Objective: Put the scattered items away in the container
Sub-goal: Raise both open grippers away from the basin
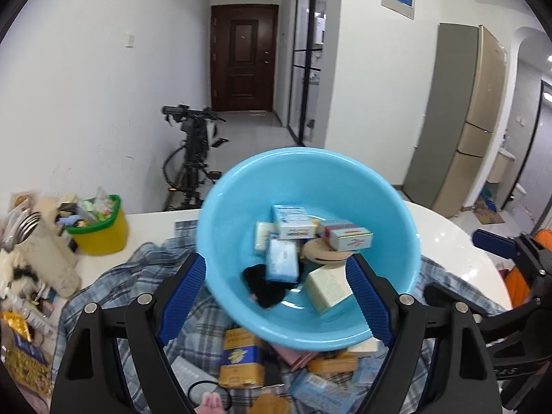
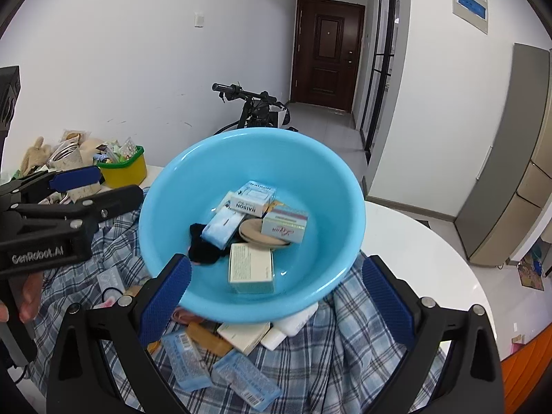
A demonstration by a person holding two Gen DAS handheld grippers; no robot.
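A light blue basin (image 1: 379, 207) is tilted toward me and rests on a pile of small boxes over a plaid cloth (image 1: 103, 286). It also shows in the right wrist view (image 2: 327, 179). Inside lie several boxes, a round tan disc (image 2: 257, 233) and a black cloth item (image 2: 201, 250). My left gripper (image 1: 276, 296) is open, its fingers on either side of the basin's near rim. My right gripper (image 2: 276, 296) is open the same way. Loose boxes, one of them orange and blue (image 1: 241, 358), lie under the basin's front edge.
A yellow bin with a green rim (image 1: 100, 231) and clutter stand at the left of the white round table (image 2: 431, 258). A scooter (image 1: 193, 158) stands against the wall behind. The left gripper shows in the right wrist view (image 2: 74, 181).
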